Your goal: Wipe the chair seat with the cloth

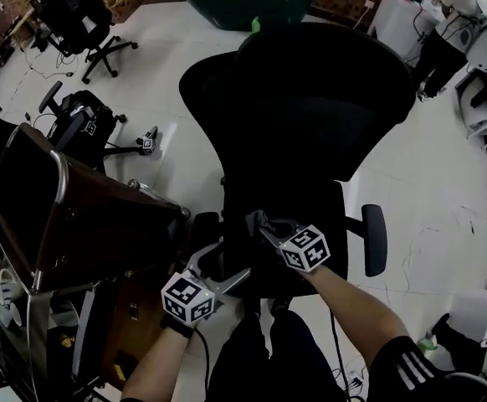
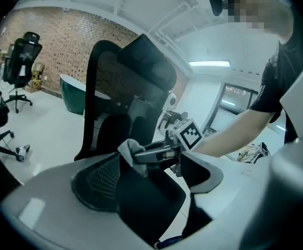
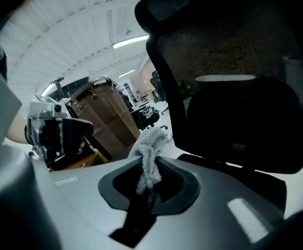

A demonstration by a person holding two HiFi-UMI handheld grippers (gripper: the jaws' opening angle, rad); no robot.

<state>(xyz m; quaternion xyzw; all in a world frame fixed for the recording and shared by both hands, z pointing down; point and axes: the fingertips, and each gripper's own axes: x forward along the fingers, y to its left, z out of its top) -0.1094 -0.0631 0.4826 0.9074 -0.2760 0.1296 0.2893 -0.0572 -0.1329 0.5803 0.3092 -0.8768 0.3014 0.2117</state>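
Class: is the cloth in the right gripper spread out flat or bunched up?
Bunched up. The cloth sticks out as a crumpled wad, pinched between the closed jaws of the right gripper; no flat face shows.

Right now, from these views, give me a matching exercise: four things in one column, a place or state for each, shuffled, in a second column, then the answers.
Things:
1. cloth
2. left gripper
3. green tub
4. brown furniture piece

Places or states:
A. beyond the backrest of the black chair
B. jaws apart, nothing between them
C. on the person's left of the black chair
D. pinched in the shut jaws of the right gripper

Pairs: 1-D, 2-B, 3-A, 4-C.
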